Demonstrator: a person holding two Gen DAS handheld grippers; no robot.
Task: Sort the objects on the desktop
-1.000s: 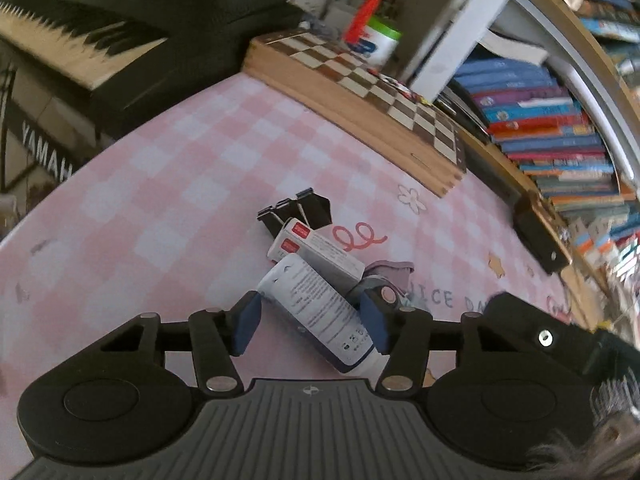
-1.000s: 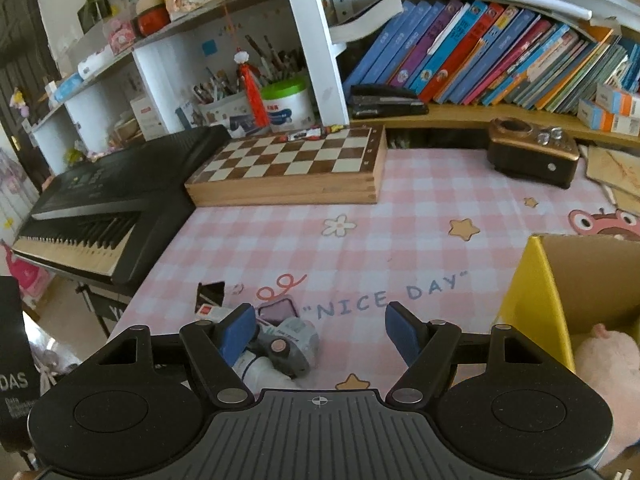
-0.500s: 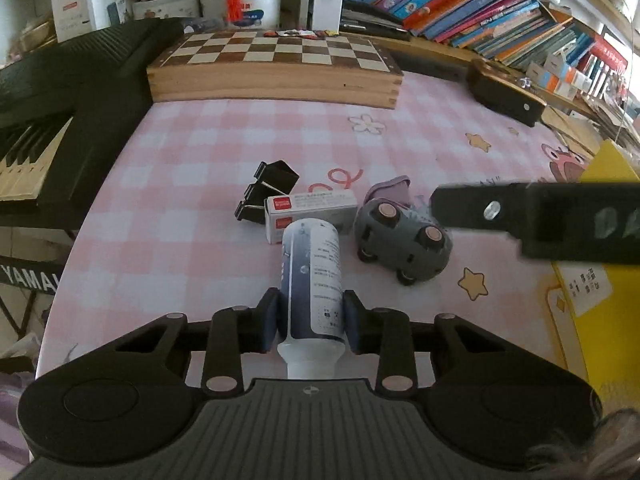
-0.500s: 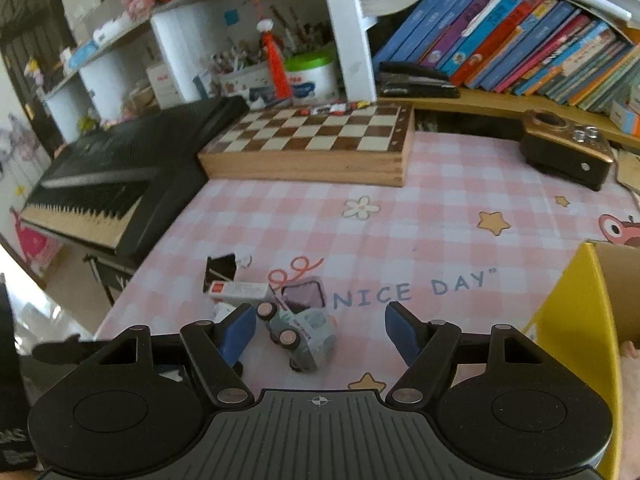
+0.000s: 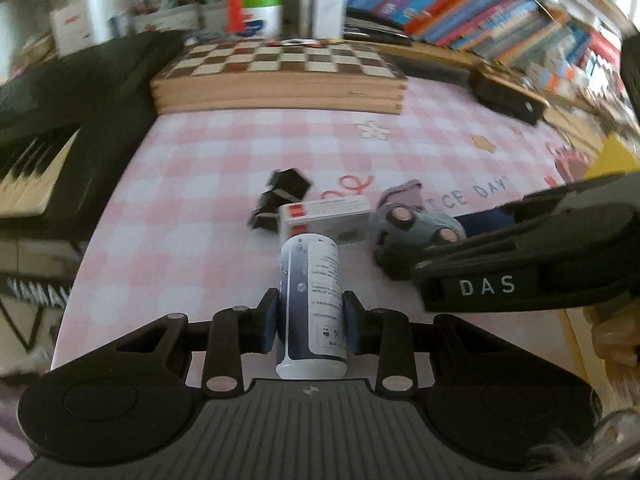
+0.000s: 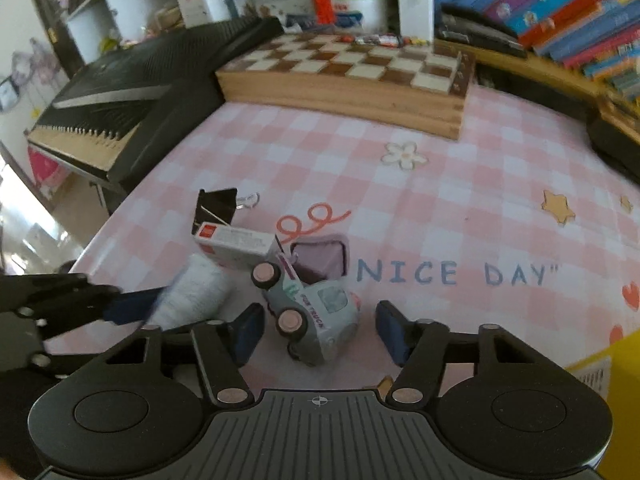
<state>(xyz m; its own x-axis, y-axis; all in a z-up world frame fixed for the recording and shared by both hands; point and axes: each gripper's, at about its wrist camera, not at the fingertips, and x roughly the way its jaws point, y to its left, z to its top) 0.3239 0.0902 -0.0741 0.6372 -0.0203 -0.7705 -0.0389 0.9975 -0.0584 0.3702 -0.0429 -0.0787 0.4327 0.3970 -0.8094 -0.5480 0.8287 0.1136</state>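
At the left edge a black keyboard (image 6: pixel 132 92) borders the desk (image 6: pixel 460 200), which is covered in pink check. The left tongs (image 5: pixel 310 320) are clamped on a white-and-blue bottle (image 5: pixel 311 300), both pads pressing its sides near the cap end; the grip sits low on the body, so the bottle could pivot or slide out when raised. Just beyond lie a black binder clip (image 6: pixel 214 208) and a small white box (image 6: pixel 234 242), touching. Right of these, the right tongs (image 6: pixel 320 330) are closing around a toy truck (image 6: pixel 316 312) lying on its side, pads not yet in contact. The rounded, tilted shell may squirt free or roll. A yellow box (image 6: pixel 616 364) stands at the right, apparently the destination.
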